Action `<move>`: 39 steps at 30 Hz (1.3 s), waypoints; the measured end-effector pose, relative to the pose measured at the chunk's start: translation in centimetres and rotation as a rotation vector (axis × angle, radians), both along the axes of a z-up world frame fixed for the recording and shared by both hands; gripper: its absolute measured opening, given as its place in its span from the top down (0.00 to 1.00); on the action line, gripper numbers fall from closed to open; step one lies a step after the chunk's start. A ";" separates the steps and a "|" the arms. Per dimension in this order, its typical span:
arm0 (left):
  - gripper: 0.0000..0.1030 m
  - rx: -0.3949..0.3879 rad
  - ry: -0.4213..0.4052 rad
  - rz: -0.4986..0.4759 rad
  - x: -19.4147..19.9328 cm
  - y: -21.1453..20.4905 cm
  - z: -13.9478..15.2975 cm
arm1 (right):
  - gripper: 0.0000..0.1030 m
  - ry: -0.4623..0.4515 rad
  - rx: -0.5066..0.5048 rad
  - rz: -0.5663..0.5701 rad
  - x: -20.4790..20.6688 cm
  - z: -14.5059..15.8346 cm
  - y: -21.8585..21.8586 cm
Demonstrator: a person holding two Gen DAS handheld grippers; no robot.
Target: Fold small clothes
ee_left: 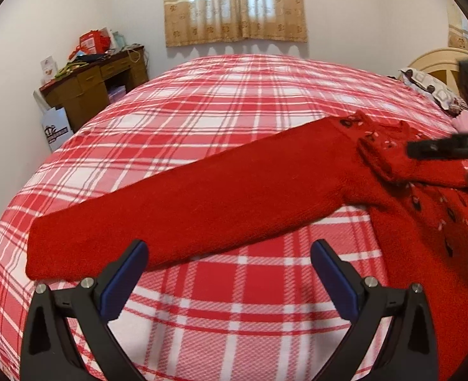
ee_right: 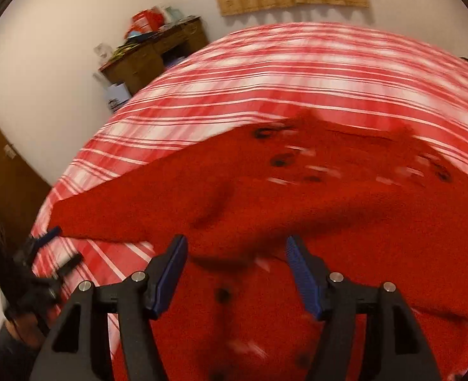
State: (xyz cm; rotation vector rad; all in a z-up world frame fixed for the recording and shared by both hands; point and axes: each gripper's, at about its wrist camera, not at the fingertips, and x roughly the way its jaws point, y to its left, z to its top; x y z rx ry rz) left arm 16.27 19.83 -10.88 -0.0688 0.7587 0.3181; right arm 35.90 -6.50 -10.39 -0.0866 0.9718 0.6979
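A small red knitted sweater (ee_left: 424, 197) with dark and white patterning lies on the bed. Its long sleeve (ee_left: 186, 203) stretches out to the left, cuff at the far left. My left gripper (ee_left: 230, 250) is open and empty, hovering just in front of the sleeve, its left finger near the cuff end. My right gripper (ee_right: 235, 247) is open and empty above the sweater's body (ee_right: 297, 222), below the sleeve's underarm; this view is motion-blurred. The right gripper also shows in the left wrist view (ee_left: 446, 147) over the collar. The left gripper shows in the right wrist view (ee_right: 53, 247) by the cuff.
The bed has a red and white plaid cover (ee_left: 234, 95). A wooden desk (ee_left: 100, 85) piled with boxes stands at the back left, a white bag (ee_left: 56, 130) beside it. A pillow (ee_left: 433, 89) and cream headboard (ee_left: 440, 60) are at the right. A curtained window (ee_left: 234, 3) is behind.
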 end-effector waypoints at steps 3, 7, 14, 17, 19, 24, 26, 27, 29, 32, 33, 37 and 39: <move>0.00 -0.044 -0.031 -0.061 1.1 -1.2 1.1 | 0.37 -0.027 -0.043 -0.092 -0.1 0.3 -4.8; 0.00 -0.115 -0.070 -0.170 4.2 -4.0 2.8 | 0.37 -0.068 -0.078 -0.248 -0.7 0.4 -11.4; 0.25 -0.204 -0.025 -0.288 10.9 -8.2 2.4 | 0.36 -0.092 -0.060 -0.336 -3.2 -1.3 -17.0; 0.37 -0.224 0.014 -0.278 13.2 -9.1 1.2 | 0.36 -0.143 -0.043 -0.324 -4.9 -1.6 -17.6; 0.42 -0.240 0.035 -0.273 14.2 -9.7 0.3 | 0.36 -0.181 -0.021 -0.320 -5.5 -1.6 -17.8; 0.95 -0.245 0.106 -0.286 16.2 -10.8 -2.1 | 0.36 -0.207 0.029 -0.305 -6.2 -2.2 -18.5; 0.94 -0.235 0.086 -0.299 16.1 -11.1 -1.9 | 0.36 -0.192 0.047 -0.318 -6.0 -2.6 -19.1; 0.94 -0.232 0.073 -0.307 15.8 -11.1 -1.5 | 0.36 -0.185 0.053 -0.323 -5.9 -2.7 -19.2; 0.94 -0.211 0.047 -0.303 15.2 -10.9 -0.3 | 0.36 -0.169 0.070 -0.338 -5.7 -2.9 -19.6; 0.94 -0.203 0.003 -0.297 14.3 -10.0 1.5 | 0.36 -0.167 0.076 -0.343 -5.6 -3.0 -19.7; 0.94 -0.213 -0.012 -0.290 13.8 -9.3 2.0 | 0.36 -0.167 0.074 -0.342 -5.6 -3.0 -19.7; 0.94 -0.230 -0.020 -0.254 13.6 -7.5 2.0 | 0.36 -0.171 0.056 -0.330 -5.7 -3.2 -19.4; 0.94 -0.231 -0.006 -0.240 13.9 -7.2 1.3 | 0.36 -0.160 0.047 -0.324 -5.6 -3.5 -19.2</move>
